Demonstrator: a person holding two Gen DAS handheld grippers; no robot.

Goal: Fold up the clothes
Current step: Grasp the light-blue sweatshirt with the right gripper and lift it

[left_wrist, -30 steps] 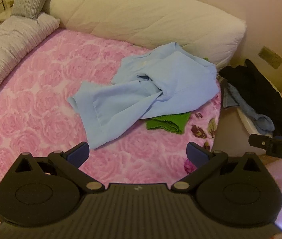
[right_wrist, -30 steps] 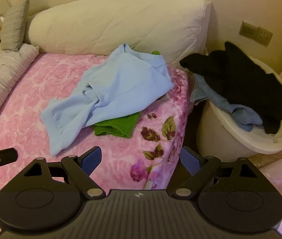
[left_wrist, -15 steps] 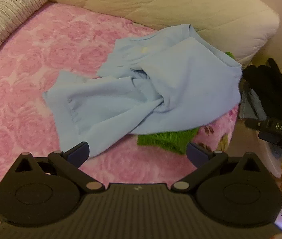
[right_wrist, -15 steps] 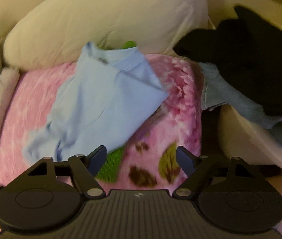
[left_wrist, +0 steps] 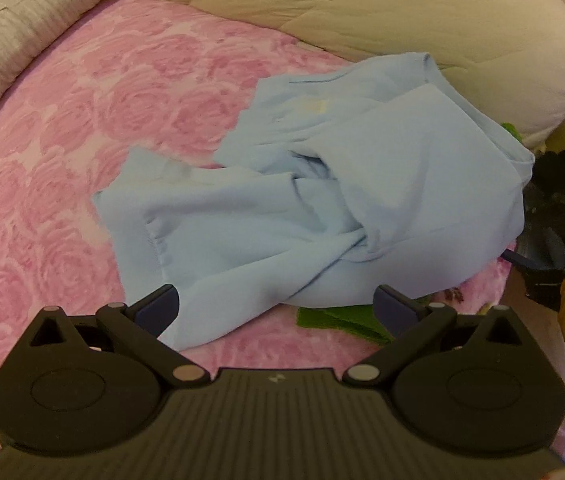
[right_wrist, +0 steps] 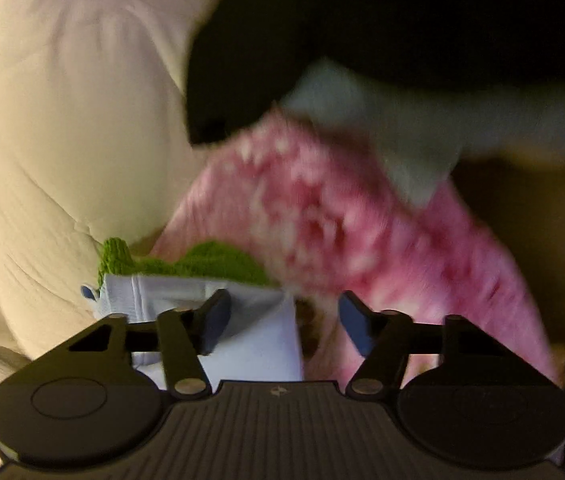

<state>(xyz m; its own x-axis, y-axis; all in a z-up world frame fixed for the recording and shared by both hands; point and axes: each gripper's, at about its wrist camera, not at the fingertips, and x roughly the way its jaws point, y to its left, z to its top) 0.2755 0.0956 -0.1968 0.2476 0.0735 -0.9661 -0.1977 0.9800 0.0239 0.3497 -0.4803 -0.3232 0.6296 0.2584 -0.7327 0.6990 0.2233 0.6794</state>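
left tongs [left_wrist: 276,306]: mine, spread wide, holding nothing, just above blue shirt's near hem
right tongs [right_wrist: 282,322]: mine, spread, nothing gripped, at shirt's corner
blue shirt [left_wrist: 322,208]: crumpled on pink bed [left_wrist: 82,120], over green garment [left_wrist: 338,318]

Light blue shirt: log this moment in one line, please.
phase: reach | left gripper: open, over light blue shirt | right gripper: open, at shirt corner | green garment: underneath | folds: none
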